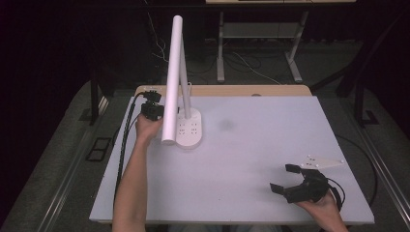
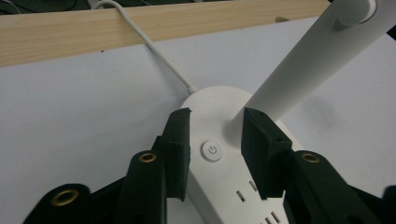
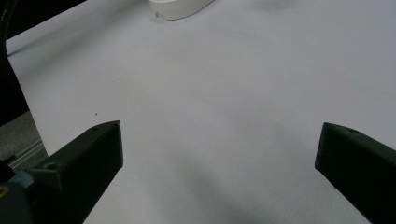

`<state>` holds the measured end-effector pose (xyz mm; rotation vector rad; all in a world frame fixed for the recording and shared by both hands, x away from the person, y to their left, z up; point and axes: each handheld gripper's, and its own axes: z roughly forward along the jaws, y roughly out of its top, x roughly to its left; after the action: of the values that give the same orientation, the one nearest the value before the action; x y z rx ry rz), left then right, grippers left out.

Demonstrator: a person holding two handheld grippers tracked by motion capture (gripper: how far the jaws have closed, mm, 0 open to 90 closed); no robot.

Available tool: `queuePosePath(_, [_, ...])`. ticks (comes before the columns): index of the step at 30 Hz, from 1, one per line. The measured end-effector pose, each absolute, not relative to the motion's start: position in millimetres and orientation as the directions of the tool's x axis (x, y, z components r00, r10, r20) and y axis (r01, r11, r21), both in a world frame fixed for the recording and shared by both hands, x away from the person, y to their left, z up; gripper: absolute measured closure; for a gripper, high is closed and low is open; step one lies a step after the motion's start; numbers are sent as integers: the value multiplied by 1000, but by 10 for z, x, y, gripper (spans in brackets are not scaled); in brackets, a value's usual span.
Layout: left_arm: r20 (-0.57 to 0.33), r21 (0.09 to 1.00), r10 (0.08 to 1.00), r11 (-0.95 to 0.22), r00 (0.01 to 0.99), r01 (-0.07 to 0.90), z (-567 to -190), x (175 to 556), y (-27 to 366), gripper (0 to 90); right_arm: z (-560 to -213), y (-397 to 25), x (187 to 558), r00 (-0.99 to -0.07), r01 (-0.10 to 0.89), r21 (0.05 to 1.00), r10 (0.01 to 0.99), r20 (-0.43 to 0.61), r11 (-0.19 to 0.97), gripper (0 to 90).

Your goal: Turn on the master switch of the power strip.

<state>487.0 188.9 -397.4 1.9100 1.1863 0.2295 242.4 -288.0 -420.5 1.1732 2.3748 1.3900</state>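
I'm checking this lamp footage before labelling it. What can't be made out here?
- Left hand-held gripper, high view: lamp head hides its tips.
- Power button, left gripper view: pressed or not, unclear.
- Lamp base, right gripper view: cut by top edge.

Glowing evenly pale across the counter (image 1: pixel 270 159) under soft overhead light, with the surroundings falling off into near-black beyond its edges. Casting only faint, diffuse shadows: a dim smudge beside the lamp (image 1: pixel 180 82) in the high view, a soft grey band between the jaws in the right gripper view. Blurring the near jaws in both gripper views, sharpening toward the lamp's base. Blowing out slightly on the lamp's white arm; showing mild grain and softness throughout.
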Motion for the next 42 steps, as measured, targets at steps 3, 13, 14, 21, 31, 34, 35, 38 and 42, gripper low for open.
queuePosePath(3, [-275,739,798,-182,537,649,-4001,4877,1858,656,-4205,-2881,2423,-682,551,791,689,245,265,4])
queuePosePath(13, [-280,728,797,-187,535,660,-4091,4900,1770,796,-4208,-2883,2426,-683,551,790,688,243,268,4])
queuePosePath(14, [-282,728,796,-186,535,660,-4099,4903,1763,808,-4209,-2883,2426,-684,551,790,688,244,268,4])
queuePosePath(21, [-281,721,800,-189,530,667,-4139,4909,1725,871,-4209,-2884,2425,-685,550,790,687,241,270,3])
queuePosePath(31, [-272,698,807,-209,524,684,-4188,4923,1714,895,-4212,-2886,2428,-685,550,790,687,242,270,3])
queuePosePath(34, [-272,695,813,-204,514,690,-4215,4925,1709,896,-4212,-2887,2427,-685,550,790,687,243,269,3])
queuePosePath(35, [-277,695,812,-201,514,690,-4219,4925,1713,896,-4213,-2887,2428,-684,550,791,688,243,269,4])
queuePosePath(38, [-279,697,814,-194,510,690,-4225,4931,1718,896,-4213,-2888,2430,-684,551,790,687,243,269,3])
queuePosePath(42, [-327,690,801,-159,501,706,-4247,4942,1717,899,-4213,-2888,2431,-684,554,788,686,247,269,4])
